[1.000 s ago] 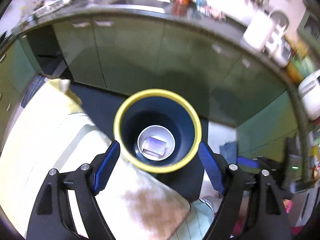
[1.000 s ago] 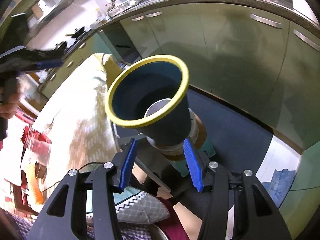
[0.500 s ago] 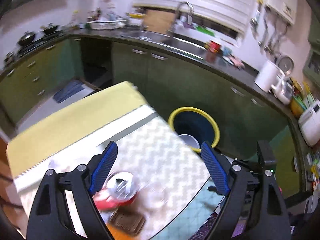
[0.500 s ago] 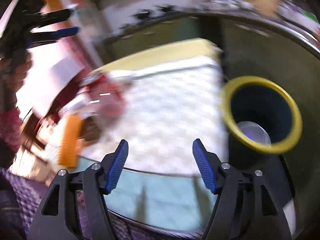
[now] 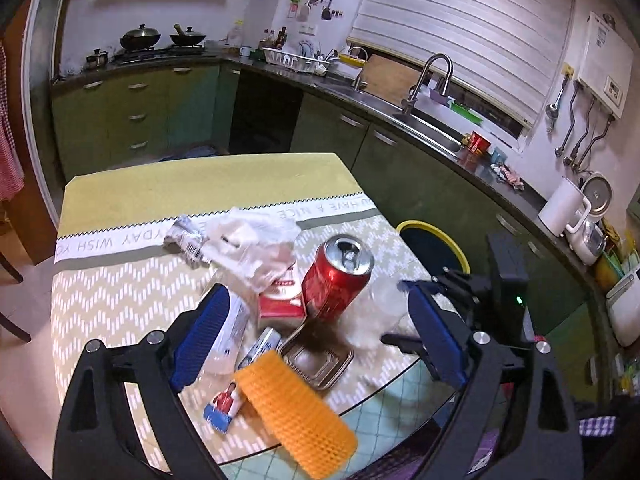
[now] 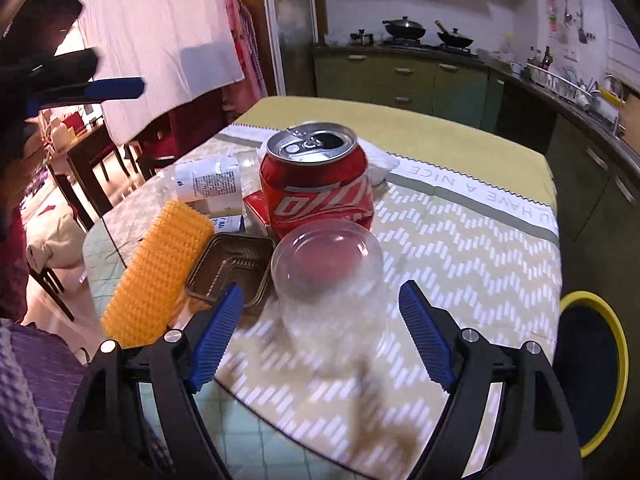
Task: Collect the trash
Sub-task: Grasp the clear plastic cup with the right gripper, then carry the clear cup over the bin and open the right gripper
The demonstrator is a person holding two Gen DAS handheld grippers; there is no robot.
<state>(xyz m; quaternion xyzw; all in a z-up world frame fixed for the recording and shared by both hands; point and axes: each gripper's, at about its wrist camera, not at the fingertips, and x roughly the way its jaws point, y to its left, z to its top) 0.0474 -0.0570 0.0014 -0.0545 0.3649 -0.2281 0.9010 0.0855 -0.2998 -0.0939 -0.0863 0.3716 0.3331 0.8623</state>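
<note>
red can (image 6: 316, 184) upright, clear cup (image 6: 332, 280) inverted

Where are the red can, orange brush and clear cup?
red can (image 6: 320, 196): right wrist view, front label.
orange brush (image 5: 294, 406): left wrist view, bristled top.
clear cup (image 6: 326, 268): right wrist view, upturned base.

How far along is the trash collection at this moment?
Done: cannot tell; the bin's inside is dark here. In hand: nothing; left tongs and right tongs are open, the right around the clear plastic cup. Left: red can, orange sponge, brown tray, wrappers.
</note>
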